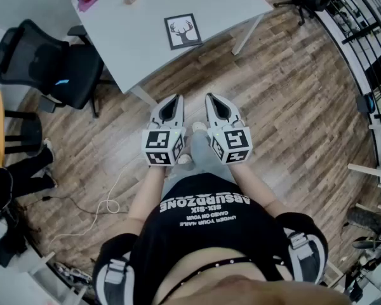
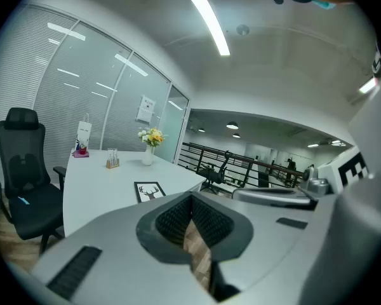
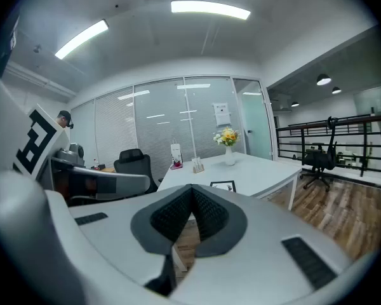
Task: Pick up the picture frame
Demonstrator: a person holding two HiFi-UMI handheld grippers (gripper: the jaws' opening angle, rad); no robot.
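Observation:
The picture frame (image 1: 183, 30), black-edged with a deer-head drawing, lies flat on the white table (image 1: 140, 43) near its front corner. The frame (image 2: 148, 190) also shows in the left gripper view and small in the right gripper view (image 3: 223, 186). Both grippers hang side by side over the wood floor, well short of the table. My left gripper (image 1: 176, 99) is shut with nothing in it. My right gripper (image 1: 211, 98) is shut and empty too. Each points toward the table, slightly downward.
A black office chair (image 1: 47, 65) stands left of the table. A vase of flowers (image 2: 151, 145), a small holder (image 2: 112, 161) and a pink-based stand (image 1: 86, 0) sit at the table's far end. A white cable (image 1: 105, 205) lies on the floor. A railing (image 1: 362, 37) runs along the right.

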